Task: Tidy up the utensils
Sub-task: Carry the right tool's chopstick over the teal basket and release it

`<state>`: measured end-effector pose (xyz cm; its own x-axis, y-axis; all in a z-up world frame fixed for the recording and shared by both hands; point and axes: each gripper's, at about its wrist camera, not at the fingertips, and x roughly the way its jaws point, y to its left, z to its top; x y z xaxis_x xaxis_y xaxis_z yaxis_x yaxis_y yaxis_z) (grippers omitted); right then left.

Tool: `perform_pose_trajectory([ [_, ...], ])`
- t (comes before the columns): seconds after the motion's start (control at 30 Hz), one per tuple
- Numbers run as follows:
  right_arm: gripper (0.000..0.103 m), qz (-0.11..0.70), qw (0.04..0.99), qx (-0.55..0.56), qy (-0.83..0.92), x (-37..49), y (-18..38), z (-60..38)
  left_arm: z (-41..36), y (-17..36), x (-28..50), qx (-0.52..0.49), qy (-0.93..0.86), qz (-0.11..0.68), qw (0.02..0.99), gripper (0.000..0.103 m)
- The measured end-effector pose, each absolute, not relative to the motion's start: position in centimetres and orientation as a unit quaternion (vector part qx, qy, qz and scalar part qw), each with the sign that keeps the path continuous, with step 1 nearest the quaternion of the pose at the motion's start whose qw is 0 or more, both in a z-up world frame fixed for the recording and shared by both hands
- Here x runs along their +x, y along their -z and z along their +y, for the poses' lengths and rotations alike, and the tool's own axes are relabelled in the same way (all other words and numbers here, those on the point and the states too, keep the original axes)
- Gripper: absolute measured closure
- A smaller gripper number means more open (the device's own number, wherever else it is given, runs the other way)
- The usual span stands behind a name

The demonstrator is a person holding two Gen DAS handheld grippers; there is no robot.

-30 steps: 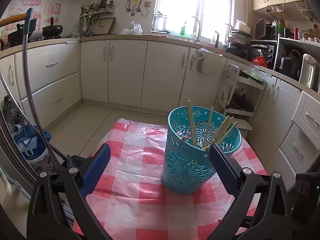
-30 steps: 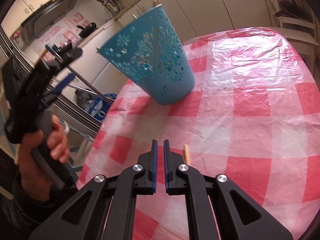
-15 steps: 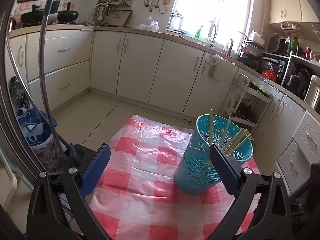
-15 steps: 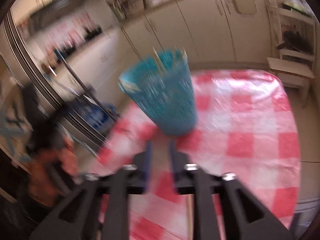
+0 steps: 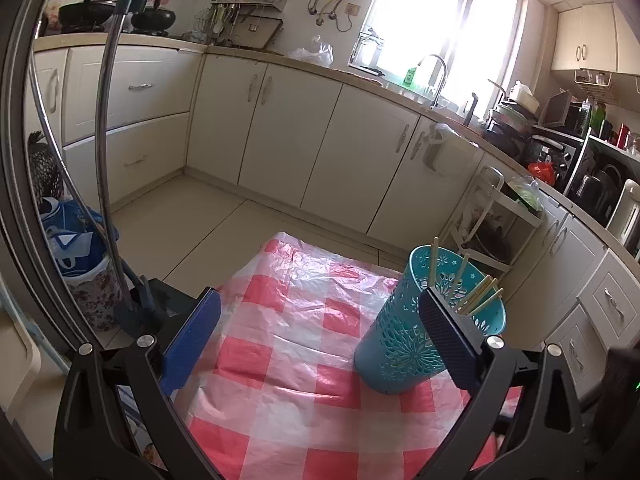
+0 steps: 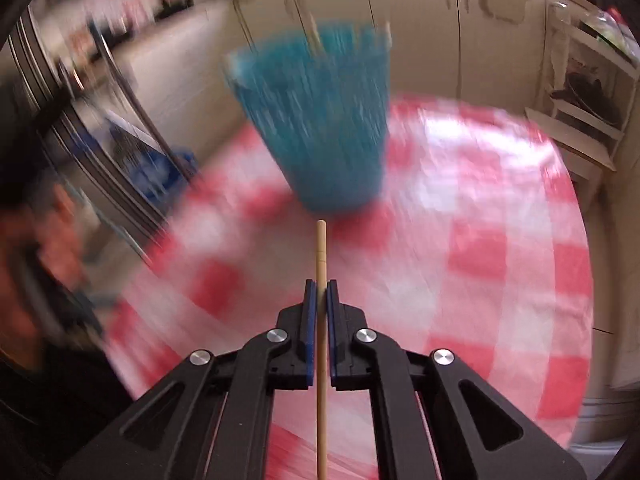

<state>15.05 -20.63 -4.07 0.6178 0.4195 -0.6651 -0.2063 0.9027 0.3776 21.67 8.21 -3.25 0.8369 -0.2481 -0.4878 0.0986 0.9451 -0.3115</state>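
Observation:
A teal perforated utensil holder (image 5: 424, 332) stands on the red-and-white checked tablecloth (image 5: 296, 344) with several wooden chopsticks (image 5: 476, 292) leaning in it. My left gripper (image 5: 320, 344) hangs wide open above the cloth, nothing between its blue pads; its right finger overlaps the holder. In the right wrist view my right gripper (image 6: 320, 292) is shut on a single wooden chopstick (image 6: 321, 248), which points forward toward the blurred holder (image 6: 320, 128) and sits lifted above the cloth.
Cream kitchen cabinets (image 5: 280, 128) run along the far wall, with a small white rack (image 5: 492, 220) at the right. A metal-framed cart with a blue bag (image 5: 68, 240) stands left of the table. A person's hand (image 6: 52, 232) appears blurred at the left.
My right gripper opened, then shut on the chopstick that lay on the cloth, and lifted it. The left gripper drew back to the left, so the holder now appears farther right.

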Motion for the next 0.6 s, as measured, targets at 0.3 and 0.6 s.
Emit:
perform_pose_trajectory([
  [0.3, 0.097, 0.132, 0.961, 0.182, -0.159, 21.4, -8.4, -19.7, 8.8, 3.5, 22.1, -0.152, 0.088, 0.278, 0.945, 0.008],
  [0.6, 0.097, 0.097, 0.989, 0.114, -0.016, 26.0, -2.3, -17.9, 8.2, 3.6, 22.3, -0.146, 0.09, 0.288, 0.942, 0.008],
])
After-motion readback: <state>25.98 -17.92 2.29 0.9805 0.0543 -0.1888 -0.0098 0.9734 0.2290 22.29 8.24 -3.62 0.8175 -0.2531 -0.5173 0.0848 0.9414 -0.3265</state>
